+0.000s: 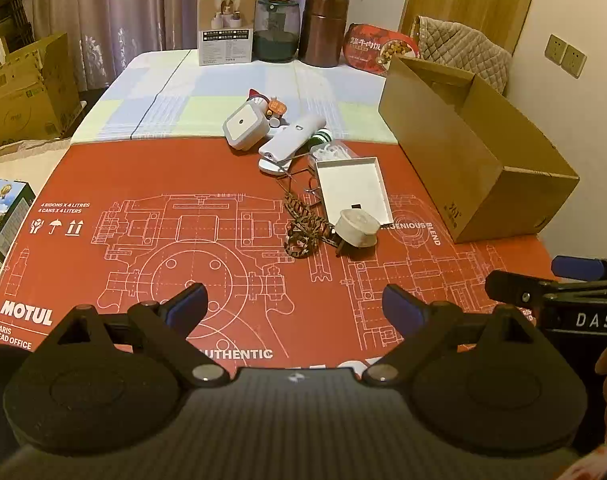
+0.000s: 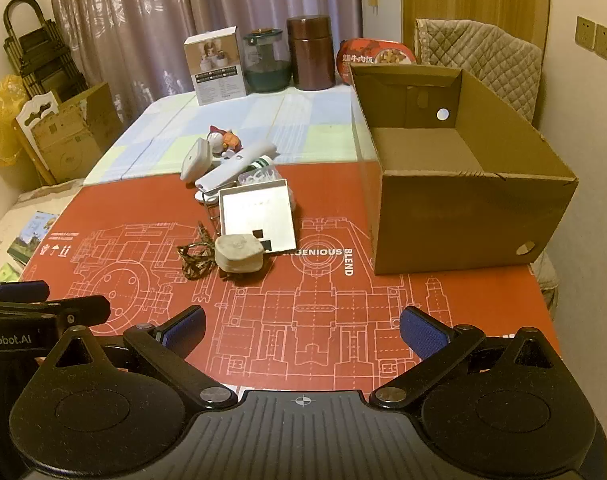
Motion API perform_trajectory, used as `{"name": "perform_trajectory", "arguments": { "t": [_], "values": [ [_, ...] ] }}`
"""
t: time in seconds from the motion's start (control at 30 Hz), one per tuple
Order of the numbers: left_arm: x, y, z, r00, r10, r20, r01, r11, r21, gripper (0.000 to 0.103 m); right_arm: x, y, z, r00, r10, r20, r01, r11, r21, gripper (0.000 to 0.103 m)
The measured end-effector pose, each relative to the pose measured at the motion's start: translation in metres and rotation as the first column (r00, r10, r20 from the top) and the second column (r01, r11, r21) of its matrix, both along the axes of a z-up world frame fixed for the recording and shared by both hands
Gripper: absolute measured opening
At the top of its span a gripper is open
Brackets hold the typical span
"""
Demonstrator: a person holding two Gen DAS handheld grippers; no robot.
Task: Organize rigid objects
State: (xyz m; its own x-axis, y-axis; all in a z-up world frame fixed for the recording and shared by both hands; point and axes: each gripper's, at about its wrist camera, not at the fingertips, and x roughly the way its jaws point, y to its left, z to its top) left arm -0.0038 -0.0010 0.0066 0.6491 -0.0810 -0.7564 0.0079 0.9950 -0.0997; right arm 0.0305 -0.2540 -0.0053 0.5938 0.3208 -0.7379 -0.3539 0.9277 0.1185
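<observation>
Both grippers hover empty over the red mat, jaws wide apart, short of the pile.

Left gripper (image 1: 293, 306) and right gripper (image 2: 301, 330) hold nothing; the clutter (image 2: 239, 200), a white plug (image 2: 239, 254), patterned strap (image 2: 195, 262), shallow tray (image 2: 257, 216) and white gadgets, lies mid-table beside the open cardboard box (image 2: 463, 196), which looks empty. Risk: the strap seems tangled with the plug and may drag neighbours along. Red mat (image 2: 323, 312) covers a checked cloth; curtains behind.

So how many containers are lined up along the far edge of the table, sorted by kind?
Printed carton: 1
Dark green jar: 1
Brown canister: 1
Red meal tub: 1
Total: 4
</observation>
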Motion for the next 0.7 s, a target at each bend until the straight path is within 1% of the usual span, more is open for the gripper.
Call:
{"name": "perform_trajectory", "arguments": {
  "t": [0.7],
  "values": [
    [-0.0025, 0.0013, 0.0048, 1.0, 0.001, 0.012, -0.001, 1.0, -0.001, 0.092, -0.0008, 0.0035, 0.0043, 1.0, 0.007, 0.005, -0.006, 1.0, -0.01, 0.101]
  ]
}}
